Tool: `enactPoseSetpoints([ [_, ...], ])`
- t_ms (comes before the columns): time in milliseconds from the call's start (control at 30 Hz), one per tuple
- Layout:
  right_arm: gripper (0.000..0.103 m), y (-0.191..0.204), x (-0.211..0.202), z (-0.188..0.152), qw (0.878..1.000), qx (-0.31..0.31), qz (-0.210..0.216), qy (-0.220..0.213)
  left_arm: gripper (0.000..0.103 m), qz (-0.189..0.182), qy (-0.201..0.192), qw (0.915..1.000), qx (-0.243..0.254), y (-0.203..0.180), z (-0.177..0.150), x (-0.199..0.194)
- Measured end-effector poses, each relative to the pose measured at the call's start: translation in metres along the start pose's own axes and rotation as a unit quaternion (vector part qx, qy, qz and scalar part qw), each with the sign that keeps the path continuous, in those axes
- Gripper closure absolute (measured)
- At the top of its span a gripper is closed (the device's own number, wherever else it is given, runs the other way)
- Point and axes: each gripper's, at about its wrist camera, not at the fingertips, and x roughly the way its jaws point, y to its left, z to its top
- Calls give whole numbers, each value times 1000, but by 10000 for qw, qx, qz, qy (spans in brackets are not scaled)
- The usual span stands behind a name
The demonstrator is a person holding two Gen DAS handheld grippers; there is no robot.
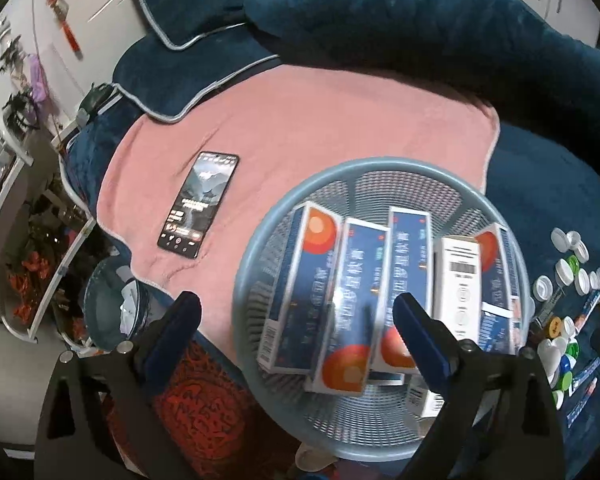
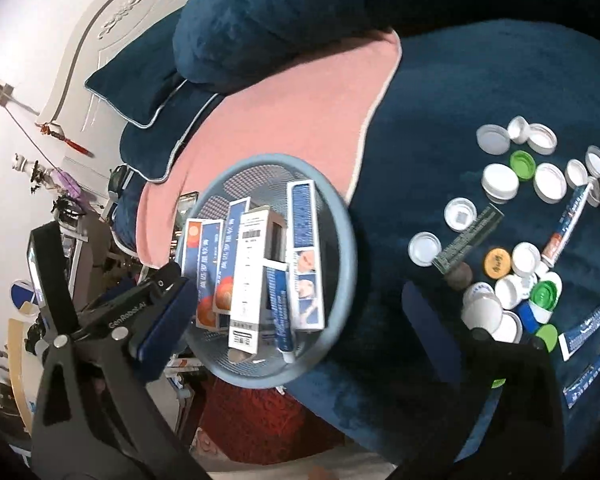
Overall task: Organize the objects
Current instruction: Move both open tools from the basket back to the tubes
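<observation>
Several cartons (image 1: 332,292): I see glossy rectangular boxes
Basket (image 1: 380,168): round, blue-grey mesh plastic
Caps (image 2: 500,180): small plastic discs on plush blue bedding (image 2: 440,92)
Left gripper (image 1: 296,312): spread wide, empty
Right gripper (image 2: 296,300): spread wide, empty

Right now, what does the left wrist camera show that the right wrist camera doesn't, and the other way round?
Only the left wrist view shows the phone fully, lying face up on the pink blanket, and the left gripper, open and empty. Only the right wrist view shows the tube in the basket and the right gripper, also open and empty. Both show the blue basket of boxes and the loose caps on the blue cover.
</observation>
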Motion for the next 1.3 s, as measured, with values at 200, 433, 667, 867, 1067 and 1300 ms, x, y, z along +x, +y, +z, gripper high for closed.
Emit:
enactPoseSetpoints([
  [200,0,-15,-8,-2,9999,145,-67,2,5,-10,-65,9994,346,-27,-1,-10],
  [433,0,-37,-20,-5,9993,340,-157,-44,5,-50,-153,9978,650,-56,-2,-21],
  [667,0,-59,-34,-8,9982,536,-226,-117,5,-103,-192,9955,917,-83,-5,-28],
  [867,0,-80,-45,-12,9967,732,-295,-164,5,-231,-212,9929,1144,-109,-9,-35],
  [1067,0,-107,-55,-18,9940,994,-419,-206,5,-351,-247,9871,1540,-145,-16,-39],
  [1300,0,-145,-70,-28,9886,1368,-562,-281,5,-400,-236,9781,2028,-188,-29,-37],
])
